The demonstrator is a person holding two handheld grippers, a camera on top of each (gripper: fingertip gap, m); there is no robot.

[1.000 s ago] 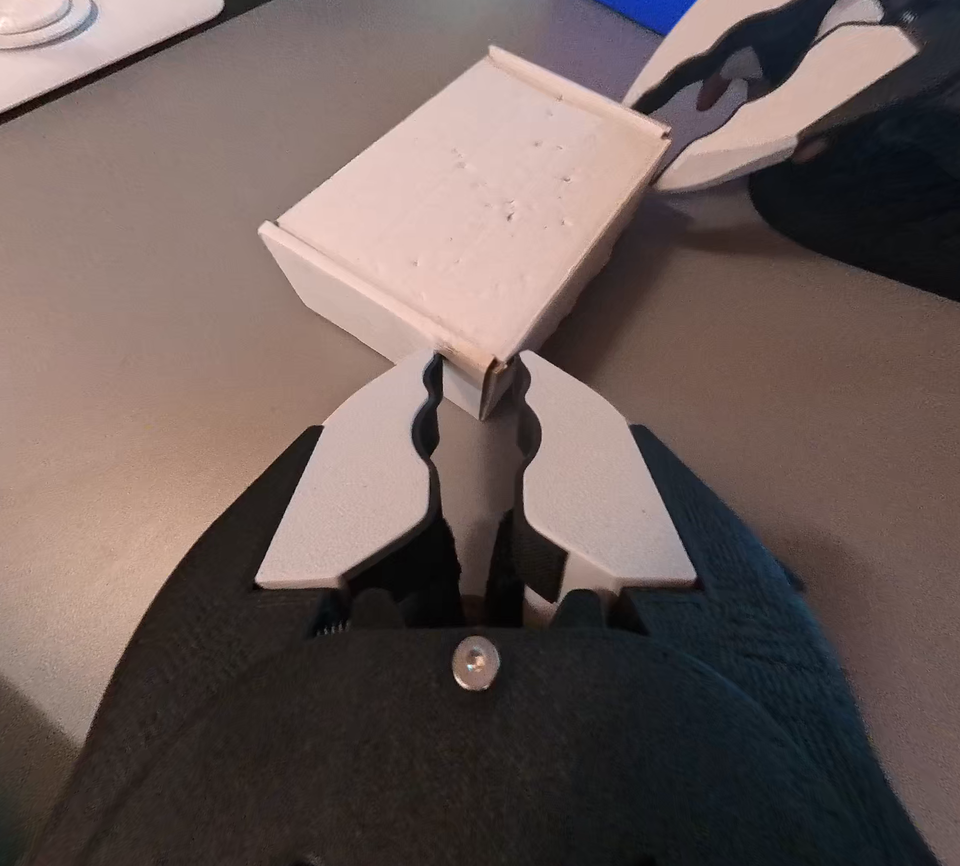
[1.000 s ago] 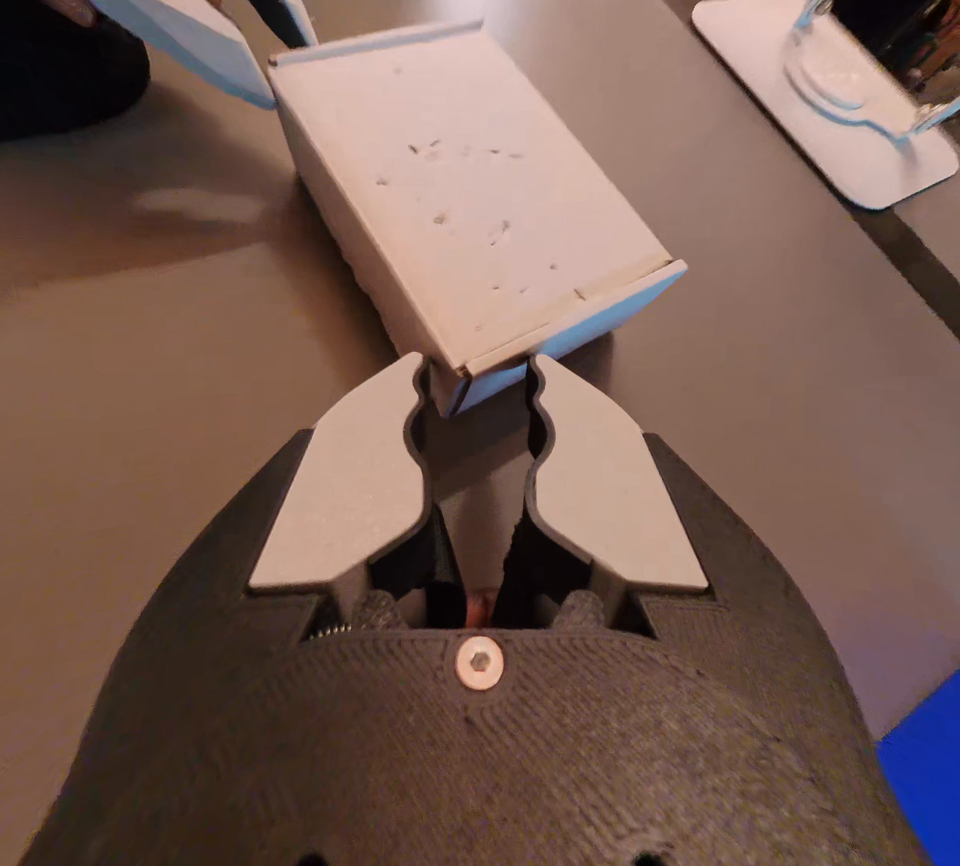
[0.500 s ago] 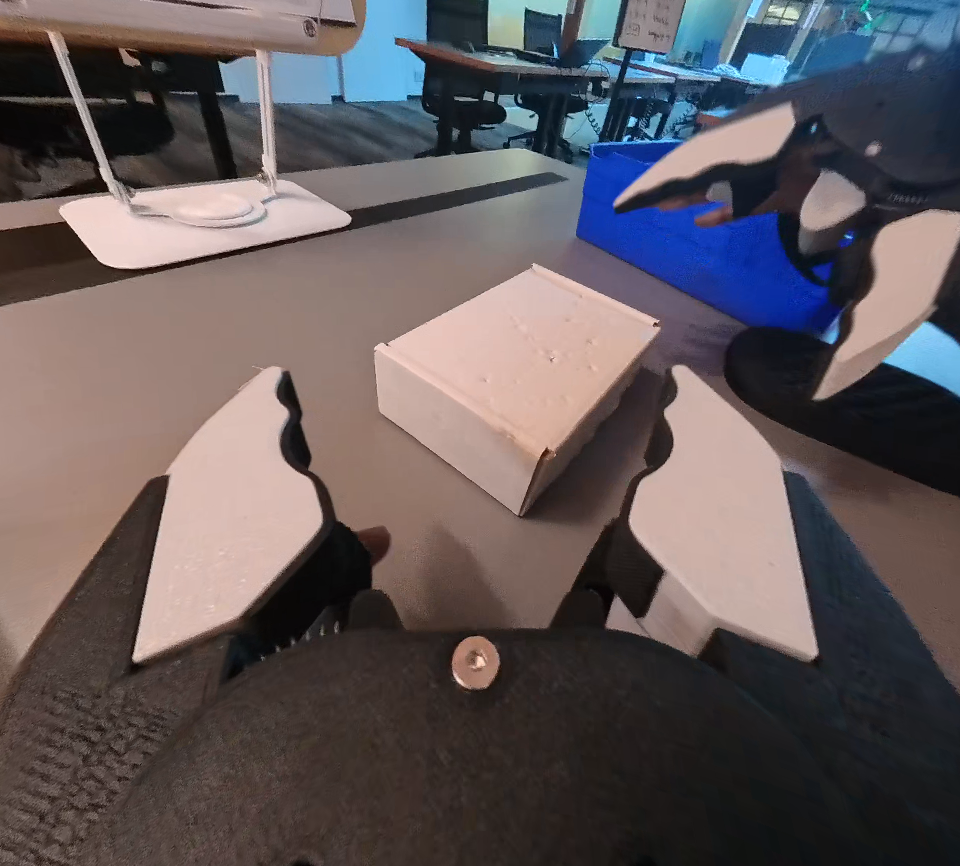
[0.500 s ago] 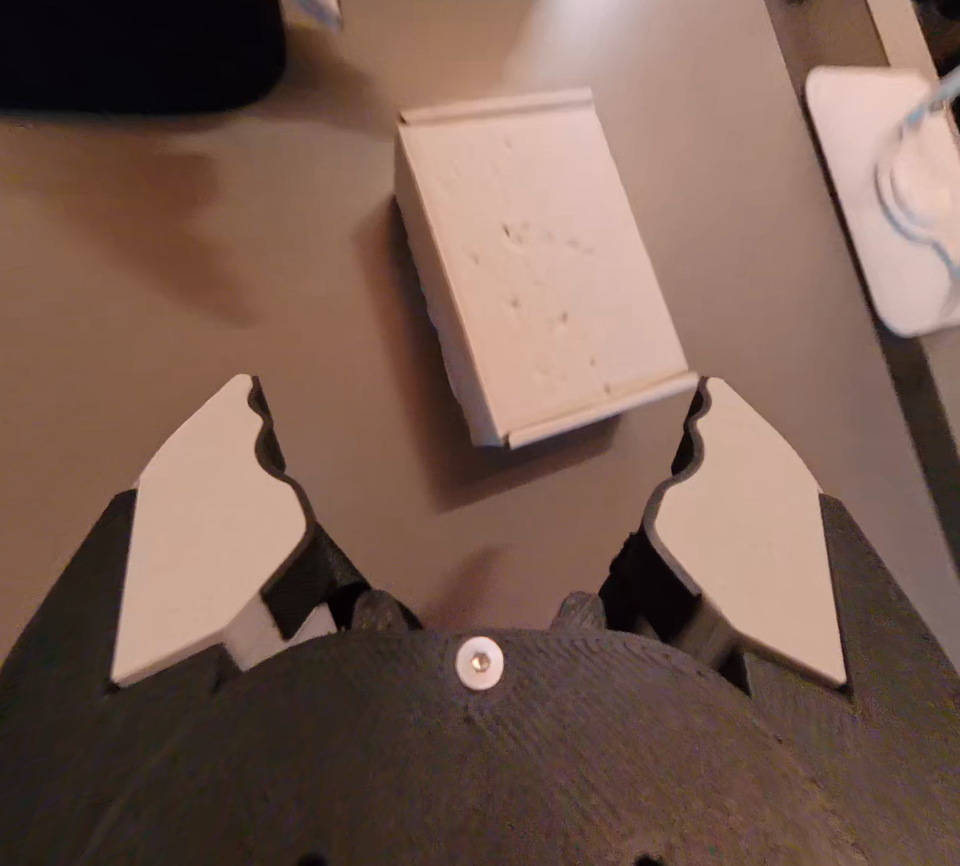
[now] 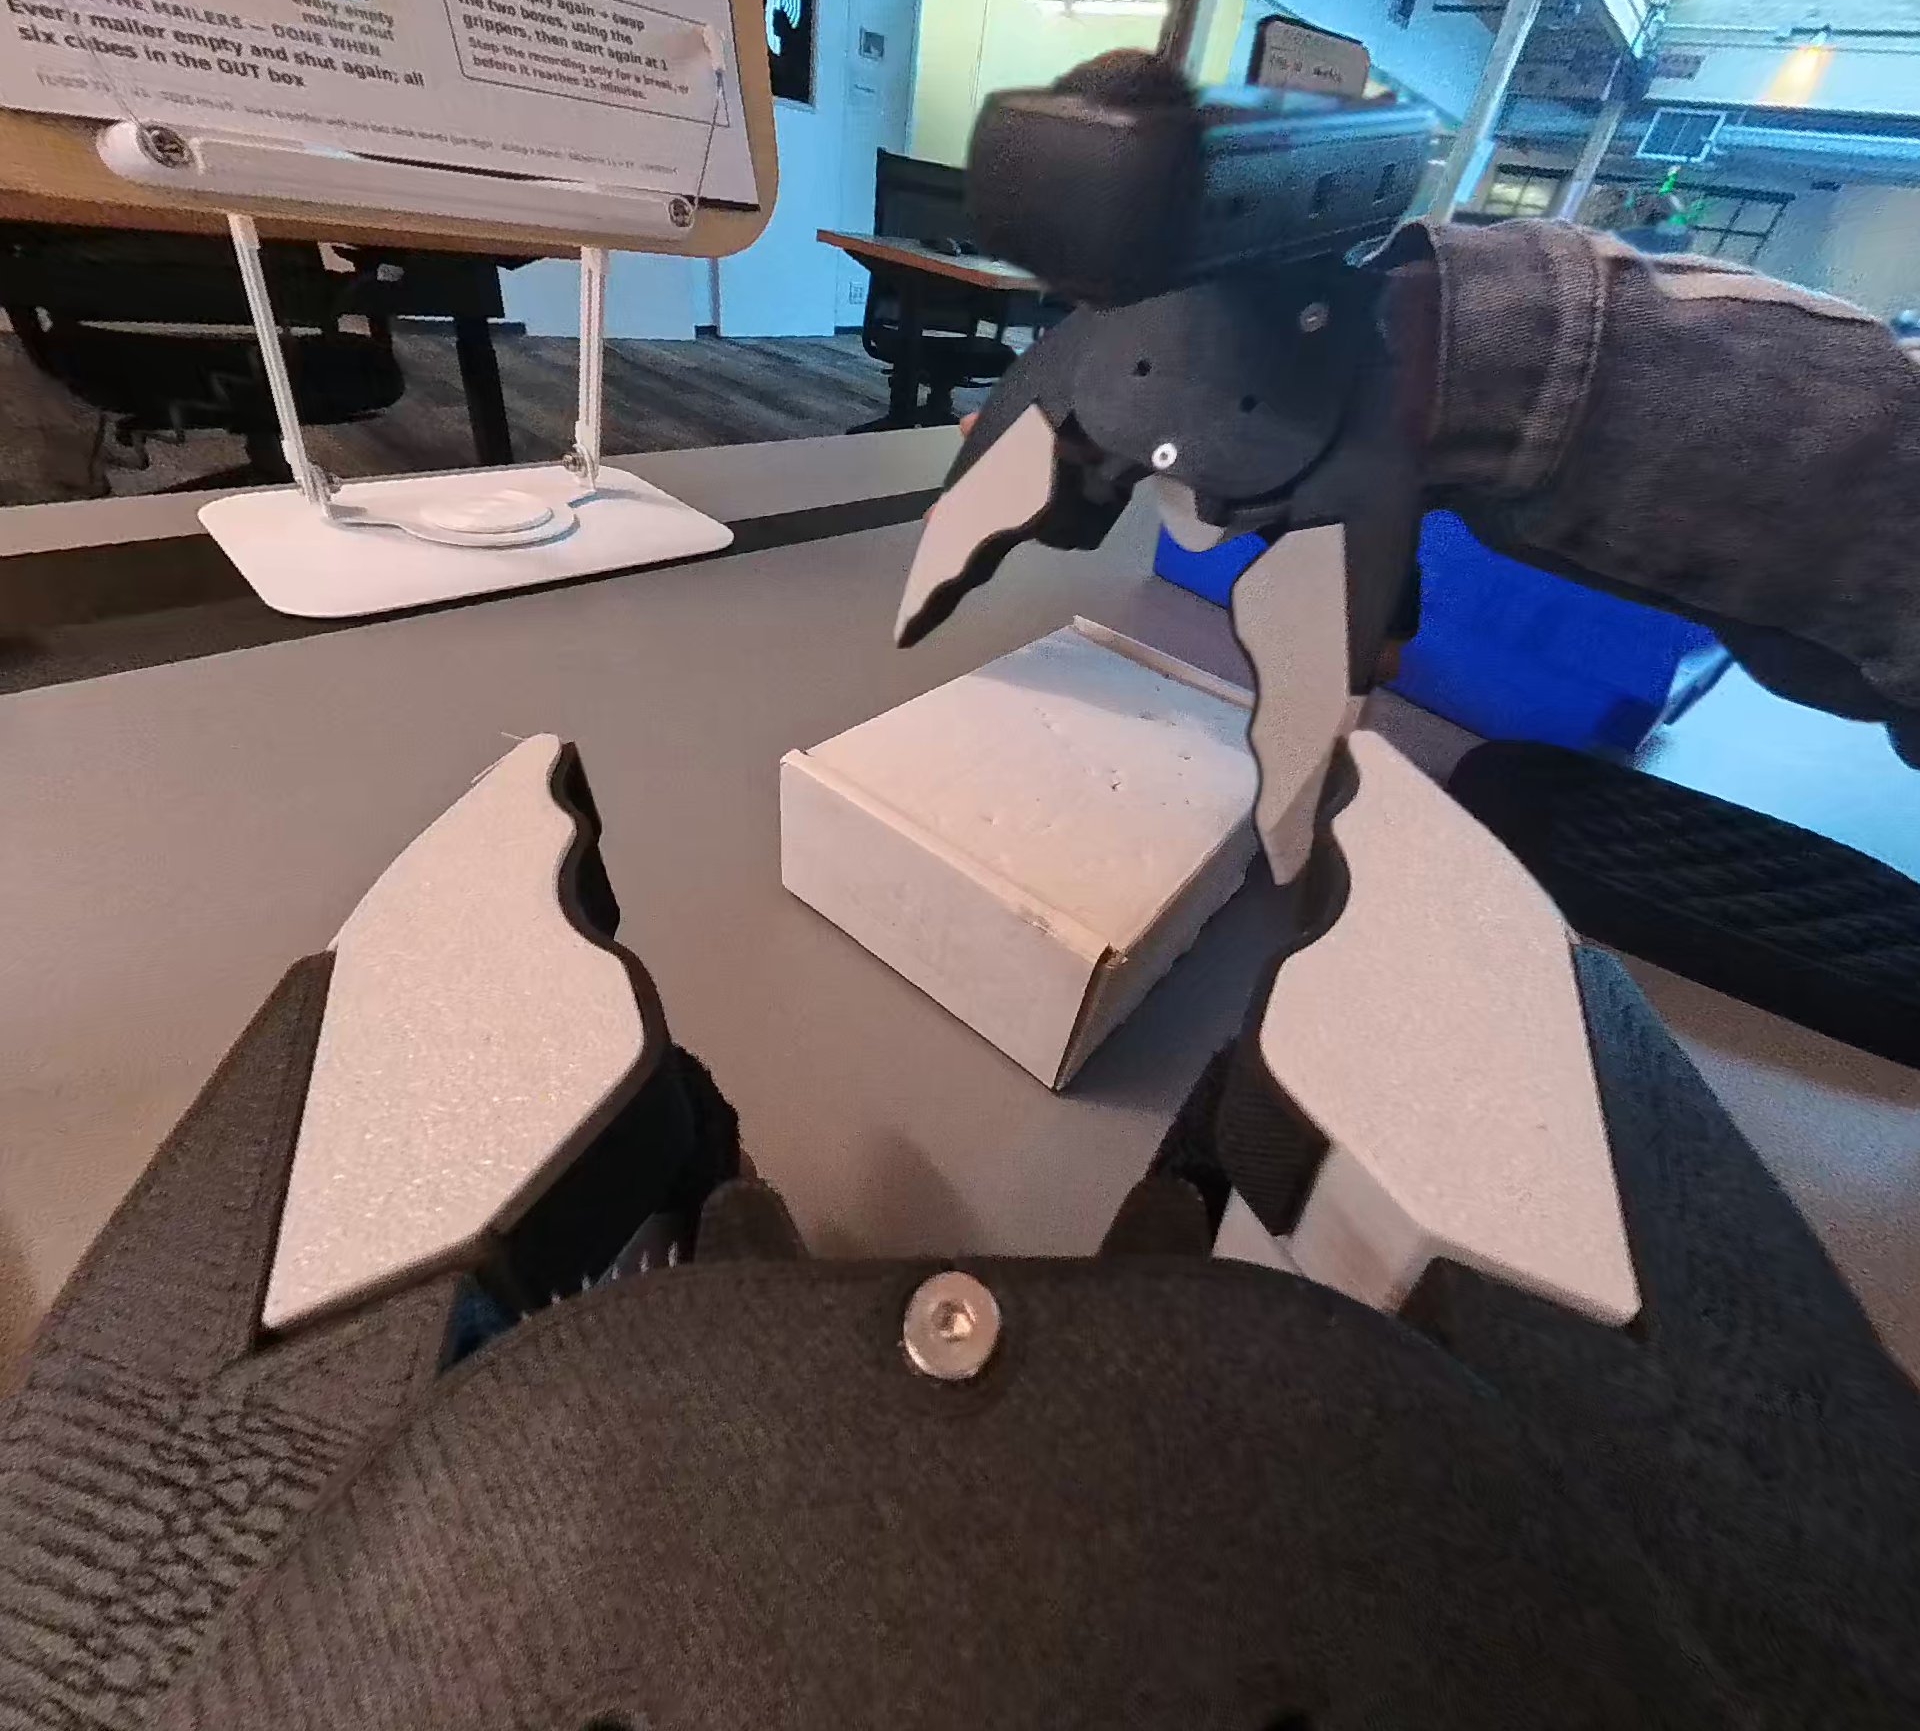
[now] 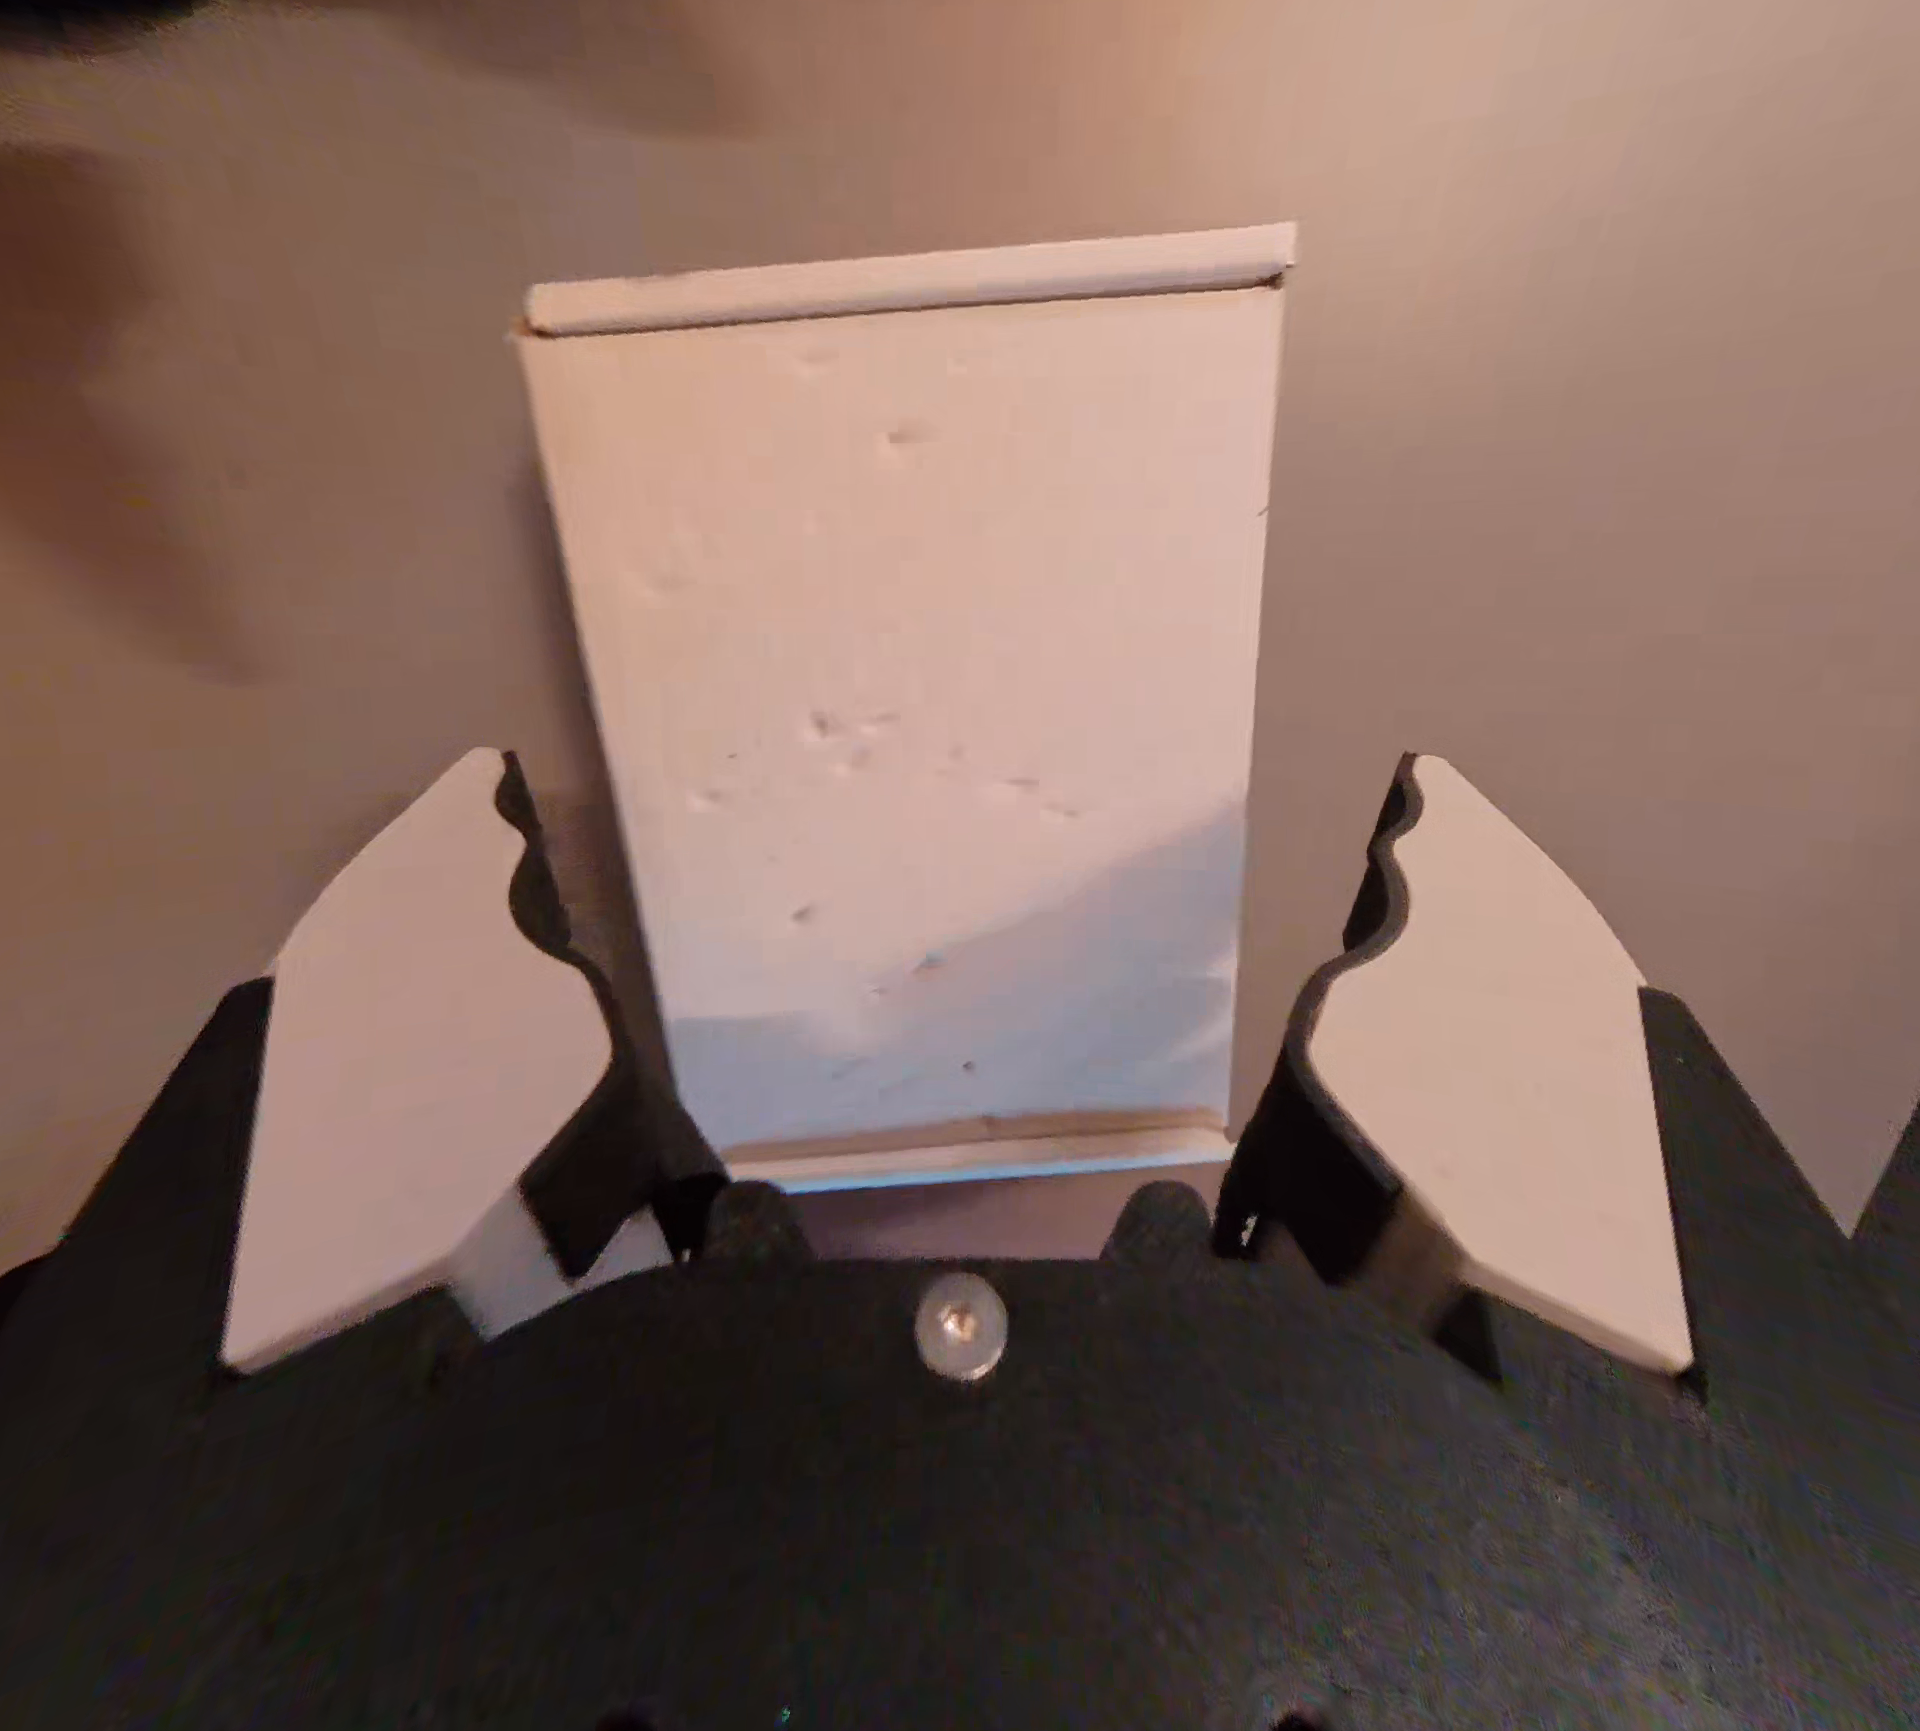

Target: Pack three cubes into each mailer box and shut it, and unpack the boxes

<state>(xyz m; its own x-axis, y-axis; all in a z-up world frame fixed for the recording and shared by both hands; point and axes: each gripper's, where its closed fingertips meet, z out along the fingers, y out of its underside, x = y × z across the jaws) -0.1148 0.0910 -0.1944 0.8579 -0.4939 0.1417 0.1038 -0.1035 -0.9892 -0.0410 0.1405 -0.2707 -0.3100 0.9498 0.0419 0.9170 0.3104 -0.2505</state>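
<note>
Since both grippers let go of its corners, the shut mailer box (image 6: 904, 715) lies free between the right gripper (image 6: 956, 840)'s spread jaws, ahead of the left gripper (image 5: 956, 840)'s, also spread; regrasping likely follows.

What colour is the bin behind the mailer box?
Bright blue bin, behind the white mailer box; it shows only in the left wrist view.

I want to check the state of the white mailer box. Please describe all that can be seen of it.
The mailer box is a flat, rectangular box of white cardboard, shut, lying flat on the grey table. Its lid shows many small dents. A narrow folded lip runs along each short end. The right gripper is above it with jaws open wide on either side of it, and nothing can be seen touching the box. The left gripper is open too, nearer one corner. What is inside is hidden.
</note>
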